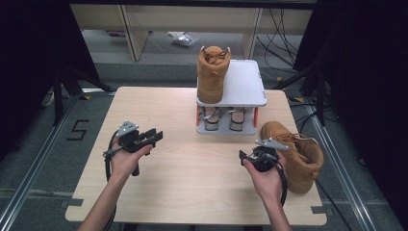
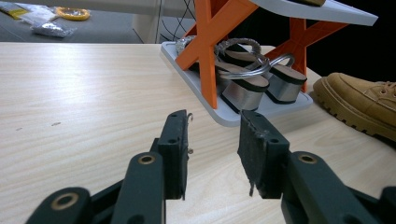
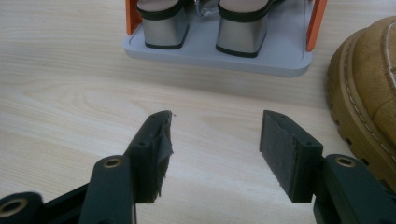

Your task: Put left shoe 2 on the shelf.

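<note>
A tan boot [image 1: 211, 72] stands upright on the top shelf of a small grey rack [image 1: 248, 82] with orange supports, at the table's far side. A pair of silver block-heeled sandals [image 1: 222, 119] sits on its lower shelf [image 2: 224, 114]. A second tan boot [image 1: 294, 155] lies on the table at the right. My left gripper [image 1: 156, 136] hangs open over the left of the table, its jaws [image 2: 215, 135] empty and aimed at the sandals [image 2: 252, 84]. My right gripper [image 1: 246, 155] is open and empty [image 3: 215, 140], just left of the second boot [image 3: 369, 93].
The light wooden table [image 1: 192, 183] has bare room in front of the rack and between my hands. Beyond its far edge lie a plastic bag [image 1: 184, 39] and cables [image 1: 284, 29] on the floor. Black curtains flank both sides.
</note>
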### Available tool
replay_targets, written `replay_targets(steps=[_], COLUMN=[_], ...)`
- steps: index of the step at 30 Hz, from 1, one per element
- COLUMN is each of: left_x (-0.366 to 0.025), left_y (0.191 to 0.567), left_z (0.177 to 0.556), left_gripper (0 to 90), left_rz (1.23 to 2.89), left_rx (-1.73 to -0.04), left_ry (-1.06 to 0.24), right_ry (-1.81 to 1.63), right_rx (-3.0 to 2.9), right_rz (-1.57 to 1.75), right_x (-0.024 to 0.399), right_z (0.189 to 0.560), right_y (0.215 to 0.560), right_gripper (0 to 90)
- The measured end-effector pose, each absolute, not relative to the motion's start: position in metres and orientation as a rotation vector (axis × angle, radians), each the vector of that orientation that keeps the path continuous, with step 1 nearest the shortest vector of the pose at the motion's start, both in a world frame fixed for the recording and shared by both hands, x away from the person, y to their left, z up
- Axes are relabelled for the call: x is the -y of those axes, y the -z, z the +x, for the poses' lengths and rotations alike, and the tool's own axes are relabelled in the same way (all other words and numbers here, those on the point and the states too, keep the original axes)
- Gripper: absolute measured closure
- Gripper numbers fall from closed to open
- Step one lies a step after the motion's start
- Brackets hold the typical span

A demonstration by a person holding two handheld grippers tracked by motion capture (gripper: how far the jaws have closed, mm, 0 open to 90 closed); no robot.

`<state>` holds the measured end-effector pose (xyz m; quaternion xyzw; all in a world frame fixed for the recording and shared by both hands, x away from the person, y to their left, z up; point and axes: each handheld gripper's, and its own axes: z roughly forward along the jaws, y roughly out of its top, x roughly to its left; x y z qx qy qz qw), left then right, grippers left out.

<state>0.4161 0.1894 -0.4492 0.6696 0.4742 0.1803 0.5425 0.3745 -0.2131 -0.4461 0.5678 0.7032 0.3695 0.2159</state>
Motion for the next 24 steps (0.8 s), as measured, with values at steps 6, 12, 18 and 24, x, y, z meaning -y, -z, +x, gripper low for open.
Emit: replay_targets(steps=[6, 12, 18, 24], left_x=[-0.190, -0.186, -0.184, -0.183], left_y=[0.451, 0.451, 0.451, 0.452], left_z=[0.417, 0.418, 0.420, 0.421], left_gripper=[59.2, 56.8, 56.7, 56.6], left_rz=[1.588, 1.595, 1.593, 1.595], left_rx=[-1.122, -1.111, -1.122, -1.120], left_ry=[-0.418, -0.389, -0.392, -0.377], right_ry=[-1.030, -1.015, -1.017, -0.993], right_rx=[-1.948, -1.916, -1.903, -1.883], right_rz=[1.578, 1.622, 1.629, 1.609], right_x=[0.219, 0.228, 0.241, 0.260], right_z=[0.371, 0.367, 0.367, 0.367], right_y=[0.432, 0.413, 0.396, 0.383], right_gripper=[49.7, 56.4, 61.4, 62.8])
